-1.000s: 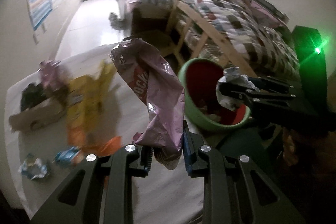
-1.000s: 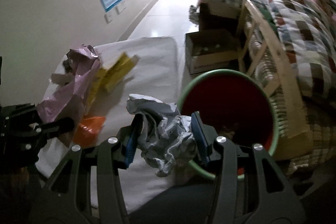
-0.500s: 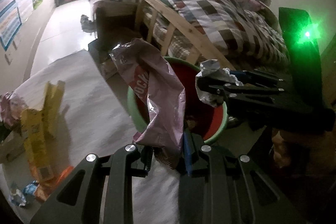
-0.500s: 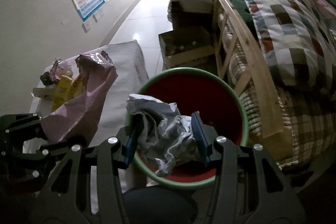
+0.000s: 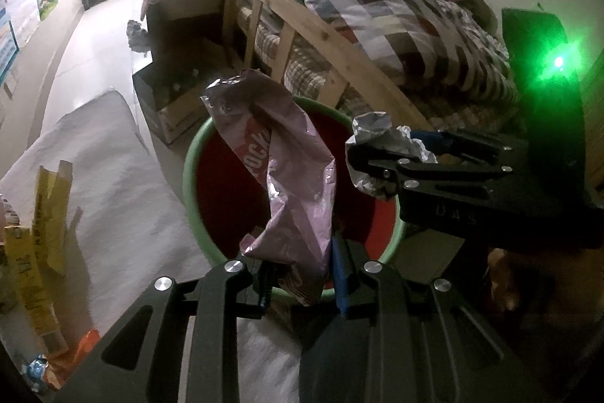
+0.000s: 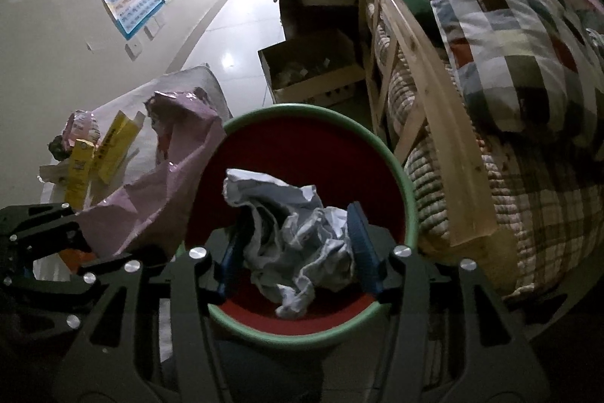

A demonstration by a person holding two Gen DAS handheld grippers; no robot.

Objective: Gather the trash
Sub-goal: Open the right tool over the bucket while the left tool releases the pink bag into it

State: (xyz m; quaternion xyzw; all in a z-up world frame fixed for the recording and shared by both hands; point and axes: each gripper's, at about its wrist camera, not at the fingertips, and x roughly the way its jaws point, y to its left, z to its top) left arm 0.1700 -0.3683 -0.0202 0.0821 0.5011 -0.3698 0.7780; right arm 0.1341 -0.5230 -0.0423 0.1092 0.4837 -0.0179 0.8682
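Two grippers over green-rimmed red plastic bin, frame centre: left gripper opening around crinkled pink foil wrapper; right gripper opening around crumpled white paper.

Both grippers are matte black frames with triangular cut-outs and round silver screw heads at the joints. The left gripper carries blue pads on its fingers; the right gripper has the same blue pads – and, behind its fingers, a black block with a glowing green light.
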